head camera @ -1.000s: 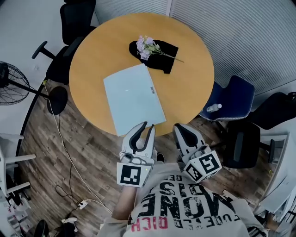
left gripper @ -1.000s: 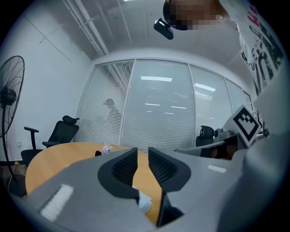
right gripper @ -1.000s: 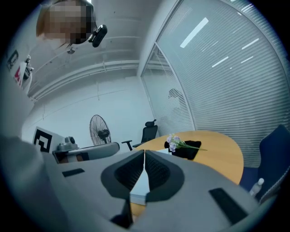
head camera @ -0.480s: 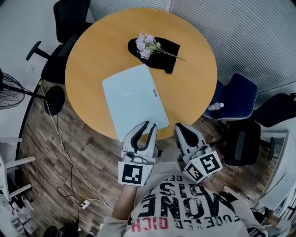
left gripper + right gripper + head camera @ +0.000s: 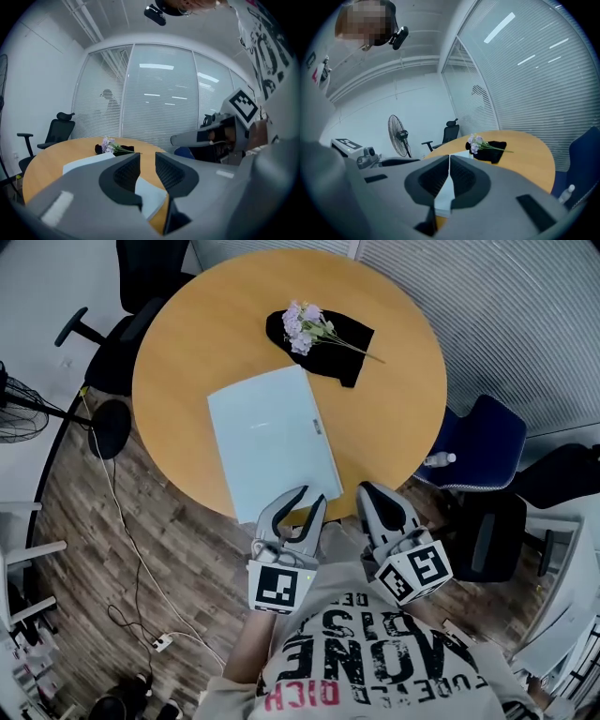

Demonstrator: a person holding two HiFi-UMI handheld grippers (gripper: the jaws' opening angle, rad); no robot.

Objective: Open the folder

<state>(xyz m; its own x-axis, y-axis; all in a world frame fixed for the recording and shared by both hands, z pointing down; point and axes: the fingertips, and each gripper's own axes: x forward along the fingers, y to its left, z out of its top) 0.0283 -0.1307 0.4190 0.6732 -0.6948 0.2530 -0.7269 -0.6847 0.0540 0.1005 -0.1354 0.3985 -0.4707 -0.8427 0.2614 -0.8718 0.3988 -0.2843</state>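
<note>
A pale blue folder [image 5: 267,437] lies closed on the round wooden table [image 5: 197,343], one corner reaching the near edge. My left gripper [image 5: 302,502] hovers just over that near corner. Its jaws are opening, with nothing between the pads, and the folder [image 5: 86,162] shows beyond them. My right gripper [image 5: 375,495] floats beside it at the table's rim, to the right of the folder, its jaws shut and empty. In the right gripper view the right gripper [image 5: 449,161] shows its tips meeting.
Purple flowers [image 5: 305,326] lie on a black cloth [image 5: 342,357] at the table's far side. A black office chair [image 5: 155,277] stands far left, a blue chair [image 5: 483,442] with a bottle [image 5: 439,459] at right, and another black chair [image 5: 497,531] nearer. Cables and a power strip [image 5: 161,643] cross the floor.
The left gripper's jaws have spread wider. Both grippers have sunk a little and edged toward the table's near rim, by the folder's corner.
</note>
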